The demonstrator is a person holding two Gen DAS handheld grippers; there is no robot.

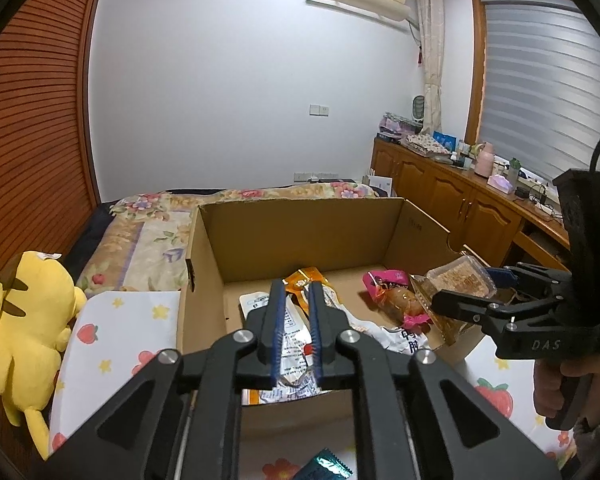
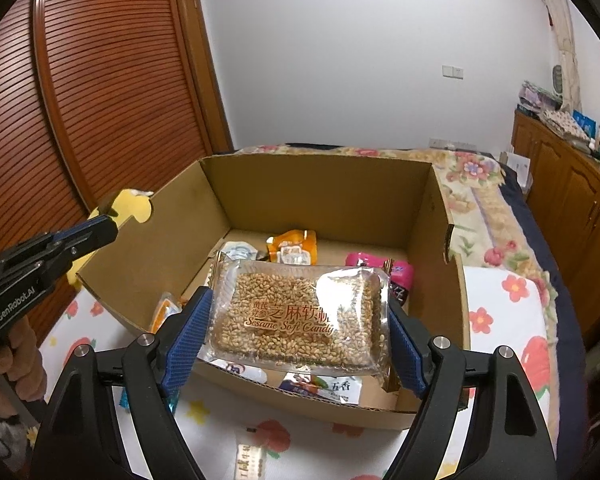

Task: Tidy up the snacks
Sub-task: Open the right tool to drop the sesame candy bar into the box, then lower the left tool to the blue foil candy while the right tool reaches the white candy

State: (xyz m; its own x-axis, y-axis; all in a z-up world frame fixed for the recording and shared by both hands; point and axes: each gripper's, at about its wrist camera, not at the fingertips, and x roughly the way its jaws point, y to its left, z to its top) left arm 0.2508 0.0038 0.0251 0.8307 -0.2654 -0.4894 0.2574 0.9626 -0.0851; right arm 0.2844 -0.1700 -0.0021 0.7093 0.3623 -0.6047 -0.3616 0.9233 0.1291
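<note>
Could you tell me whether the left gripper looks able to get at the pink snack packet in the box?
Probably yes: the left gripper is over the open box, and the pink packet lies uncovered. The right gripper with its sesame candy crowds that side.

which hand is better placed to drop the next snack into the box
Right. The right gripper already clamps the sesame soft candy pack over the cardboard box, so opening would drop it in. The left gripper holds nothing, its jaws slightly apart.
</note>
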